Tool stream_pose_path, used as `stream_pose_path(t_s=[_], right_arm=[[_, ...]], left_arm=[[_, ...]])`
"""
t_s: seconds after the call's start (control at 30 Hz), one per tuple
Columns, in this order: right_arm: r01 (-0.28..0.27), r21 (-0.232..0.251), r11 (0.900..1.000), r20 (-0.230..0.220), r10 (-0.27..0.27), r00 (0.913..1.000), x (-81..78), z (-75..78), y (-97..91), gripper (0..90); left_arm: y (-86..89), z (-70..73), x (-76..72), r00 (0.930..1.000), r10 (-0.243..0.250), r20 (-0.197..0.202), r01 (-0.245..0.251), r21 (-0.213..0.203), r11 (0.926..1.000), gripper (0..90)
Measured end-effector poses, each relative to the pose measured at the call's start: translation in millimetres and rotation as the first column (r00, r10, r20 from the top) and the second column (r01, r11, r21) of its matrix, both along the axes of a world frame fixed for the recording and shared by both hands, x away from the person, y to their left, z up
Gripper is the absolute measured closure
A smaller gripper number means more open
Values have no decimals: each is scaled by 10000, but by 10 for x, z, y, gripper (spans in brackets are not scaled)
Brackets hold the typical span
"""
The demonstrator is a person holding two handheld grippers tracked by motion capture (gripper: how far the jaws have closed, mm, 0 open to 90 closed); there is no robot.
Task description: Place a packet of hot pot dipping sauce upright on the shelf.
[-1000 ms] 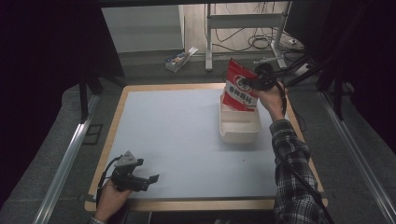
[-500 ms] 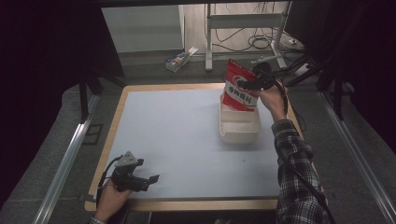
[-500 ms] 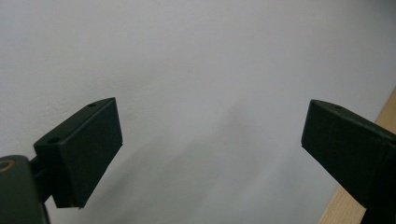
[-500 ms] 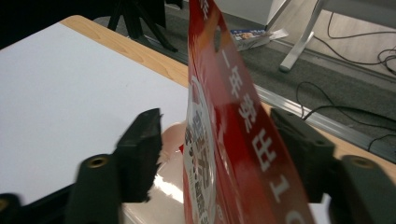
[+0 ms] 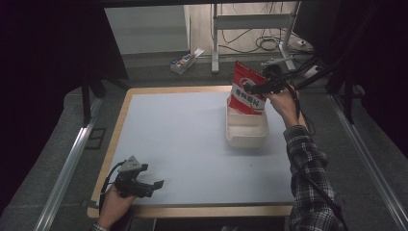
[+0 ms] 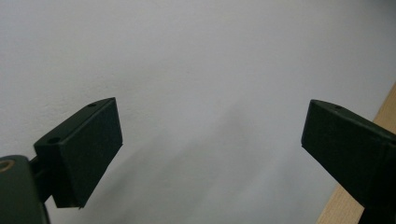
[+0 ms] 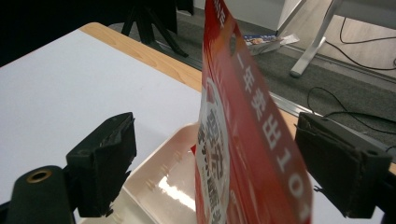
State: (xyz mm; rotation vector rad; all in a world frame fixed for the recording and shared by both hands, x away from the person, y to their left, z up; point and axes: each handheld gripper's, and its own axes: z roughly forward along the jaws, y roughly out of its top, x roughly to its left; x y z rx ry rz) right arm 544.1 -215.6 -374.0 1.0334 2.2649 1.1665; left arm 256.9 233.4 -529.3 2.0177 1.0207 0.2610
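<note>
A red snack bag (image 5: 248, 89) stands upright in the far end of a white plastic tub (image 5: 246, 129) at the table's right rear. My right gripper (image 5: 255, 88) is level with the bag's upper part. In the right gripper view the bag (image 7: 243, 140) rises between the jaws with a gap on each side, and the tub (image 7: 159, 186) lies below. The right gripper (image 7: 215, 130) has just been opening and is now open around the bag. My left gripper (image 5: 156, 184) rests near the front left corner, open (image 6: 210, 126) over the bare white mat.
The white mat (image 5: 183, 134) covers a wooden table whose edge (image 5: 192, 211) shows at the front. On the floor beyond the table lie a small box (image 5: 184, 61), desk legs and cables (image 5: 269, 43). Dark screens stand on both sides.
The red bag has shifted slightly in the tub's far end while the right gripper stays at it. Both hands have kept their places.
</note>
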Motion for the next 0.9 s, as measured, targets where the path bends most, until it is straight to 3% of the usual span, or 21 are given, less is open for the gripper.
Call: stream_pose_path(t_s=[0.47,0.9], right_arm=[[-184,145,9997,30,184,9998,-185,35,-65,82],[80,60,9999,-232,-79,9997,-412,-98,-133,63]], left_arm=[[-9,1,-2,10000,-39,6,38,34,10000,50],[-14,0,-2,10000,-49,10,49,75,10000,51]])
